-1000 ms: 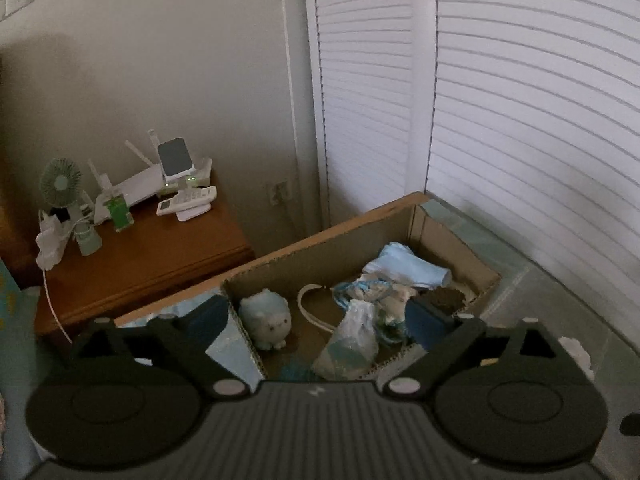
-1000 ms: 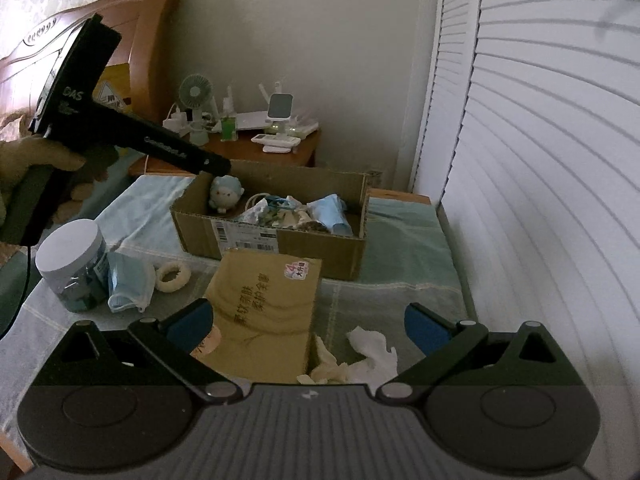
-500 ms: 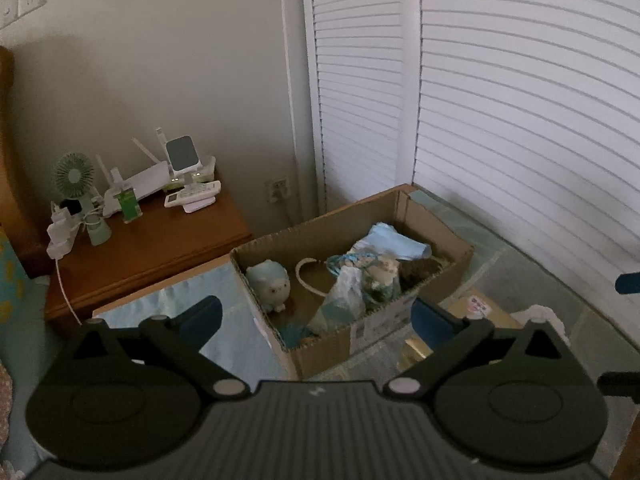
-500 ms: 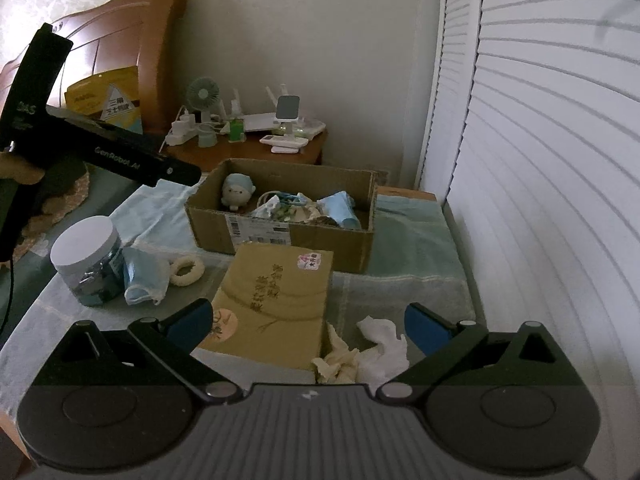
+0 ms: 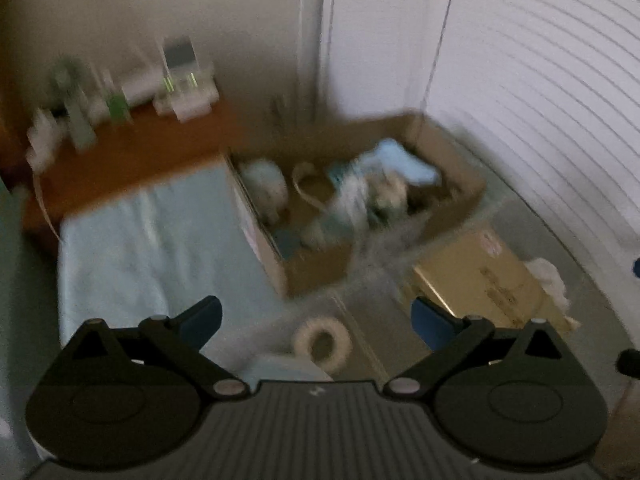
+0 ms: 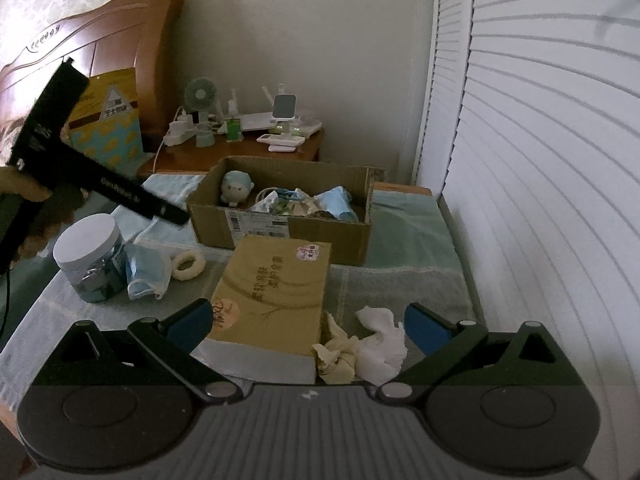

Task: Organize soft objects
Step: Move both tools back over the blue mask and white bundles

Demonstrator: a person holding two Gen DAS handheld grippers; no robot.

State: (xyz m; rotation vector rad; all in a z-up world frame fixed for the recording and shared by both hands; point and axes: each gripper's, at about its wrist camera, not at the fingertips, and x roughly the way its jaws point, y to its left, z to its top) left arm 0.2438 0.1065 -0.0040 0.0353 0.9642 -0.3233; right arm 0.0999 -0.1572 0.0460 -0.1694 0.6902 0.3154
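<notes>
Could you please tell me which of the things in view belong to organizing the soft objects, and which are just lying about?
Job: cardboard box, fluffy ring, blue face mask, crumpled tissues, plush toy.

Lying about: white-lidded jar, tissue pack, desk fan, nightstand.

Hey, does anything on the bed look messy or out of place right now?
Yes: crumpled tissues lie loose beside the tan box, and a mask and fuzzy ring sit outside the carton.

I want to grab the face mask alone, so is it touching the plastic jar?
Touching. In the right wrist view the face mask lies against the side of the plastic jar, with no gap between them.
</notes>
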